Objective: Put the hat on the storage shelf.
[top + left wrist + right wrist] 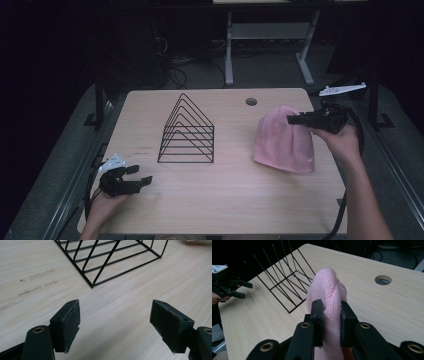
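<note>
We pinch the pink hat [283, 140] in our right claw [331, 315], jaws clamped on its top fold, hem touching the counter [225, 200]. Left claw [141, 176] waits wide open, empty. Next, probably carry the hat to the wire rack [187, 131].

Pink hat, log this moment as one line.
right gripper: shut on pink hat, lifting its top | left gripper: open, idle | wire rack: mid-table

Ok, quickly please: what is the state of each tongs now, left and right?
Left tongs: open, holding nothing, just over the table.
Right tongs: closed on the pink hat.
</note>
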The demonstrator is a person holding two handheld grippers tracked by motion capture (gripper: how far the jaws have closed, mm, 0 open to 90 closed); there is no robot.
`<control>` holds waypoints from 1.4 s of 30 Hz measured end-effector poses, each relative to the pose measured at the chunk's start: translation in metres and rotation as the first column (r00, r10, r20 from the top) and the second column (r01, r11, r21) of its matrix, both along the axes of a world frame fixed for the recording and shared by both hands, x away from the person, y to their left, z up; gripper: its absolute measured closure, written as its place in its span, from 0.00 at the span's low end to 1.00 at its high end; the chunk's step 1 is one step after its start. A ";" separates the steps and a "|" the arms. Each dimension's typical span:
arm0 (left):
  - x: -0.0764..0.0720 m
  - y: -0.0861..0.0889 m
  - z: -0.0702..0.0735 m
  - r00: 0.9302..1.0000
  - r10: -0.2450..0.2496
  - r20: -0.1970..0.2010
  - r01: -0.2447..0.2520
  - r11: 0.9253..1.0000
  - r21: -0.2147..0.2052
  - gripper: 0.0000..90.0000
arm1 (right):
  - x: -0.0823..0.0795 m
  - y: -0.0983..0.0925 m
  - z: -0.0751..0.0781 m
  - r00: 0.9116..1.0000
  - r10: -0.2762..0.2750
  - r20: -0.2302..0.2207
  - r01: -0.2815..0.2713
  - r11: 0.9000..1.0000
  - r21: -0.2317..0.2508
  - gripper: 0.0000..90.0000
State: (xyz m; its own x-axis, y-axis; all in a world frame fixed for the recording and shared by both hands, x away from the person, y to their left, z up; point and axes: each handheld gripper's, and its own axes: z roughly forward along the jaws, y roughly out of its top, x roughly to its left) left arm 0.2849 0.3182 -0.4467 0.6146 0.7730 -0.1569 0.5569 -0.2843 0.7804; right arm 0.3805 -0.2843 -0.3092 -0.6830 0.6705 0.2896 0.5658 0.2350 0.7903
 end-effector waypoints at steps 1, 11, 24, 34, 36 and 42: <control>0.000 -0.001 0.000 1.000 0.000 0.000 0.000 1.000 -0.005 0.27 | 0.000 0.000 0.002 1.000 0.001 0.000 -0.001 1.000 -0.002 0.85; 0.000 -0.006 0.008 1.000 -0.027 -0.003 0.027 0.999 -0.040 0.27 | -0.003 -0.003 0.021 0.999 0.010 0.041 -0.010 1.000 0.002 0.85; 0.002 -0.024 0.053 0.987 -0.153 0.047 0.154 0.988 -0.029 0.27 | -0.003 -0.004 0.038 0.997 0.024 0.076 -0.024 1.000 0.002 0.85; 0.008 -0.045 0.100 0.959 -0.261 0.109 0.266 0.963 -0.035 0.27 | -0.011 -0.002 0.054 0.994 0.038 0.105 -0.039 0.999 0.007 0.85; 0.008 -0.047 0.103 0.957 -0.268 0.112 0.273 0.961 -0.035 0.27 | -0.012 -0.001 0.056 0.993 0.042 0.111 -0.043 0.999 0.007 0.85; 0.015 -0.069 0.124 0.931 -0.338 0.135 0.342 0.940 -0.006 0.27 | -0.015 0.001 0.067 0.991 0.055 0.122 -0.057 0.998 0.010 0.85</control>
State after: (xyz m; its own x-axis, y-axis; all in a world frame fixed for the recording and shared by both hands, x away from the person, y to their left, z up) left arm 0.2994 0.2495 -0.3226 0.8565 0.5103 -0.0771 0.3239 -0.4153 0.8501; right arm 0.3653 -0.2831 -0.2423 -0.7501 0.6269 0.2104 0.4512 0.2525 0.8560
